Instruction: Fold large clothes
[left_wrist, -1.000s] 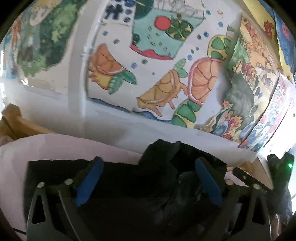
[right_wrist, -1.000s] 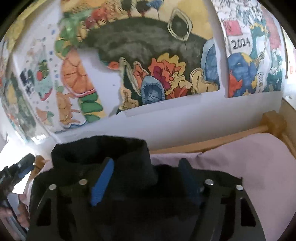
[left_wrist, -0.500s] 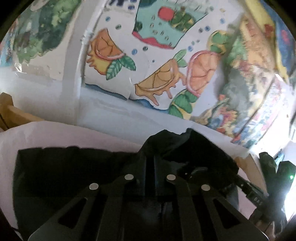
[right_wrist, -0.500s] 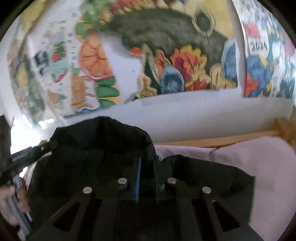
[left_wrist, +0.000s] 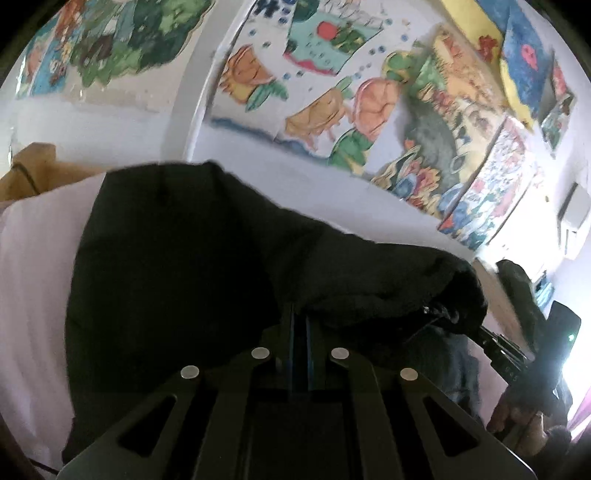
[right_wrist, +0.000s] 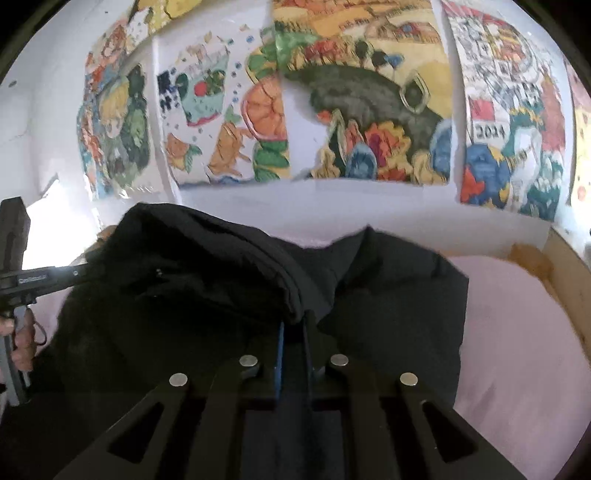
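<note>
Both tongs (left_wrist: 300, 325) pinch black garment (left_wrist: 177, 258) edge

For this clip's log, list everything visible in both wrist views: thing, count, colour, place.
garment: one, black, bunched and lifted above the sheet, pinched by both grippers
bed sheet: one, pale pink, under the garment
bed frame: one, light wood, along the sheet's edges
drawings: several, multicoloured, taped on the white wall behind the bed
left gripper: one, black with blue pads, shut on the garment's edge
right gripper: one, black with blue pads, shut on a garment fold
hand: one, at the right view's left edge, holding the other gripper's handle
</note>
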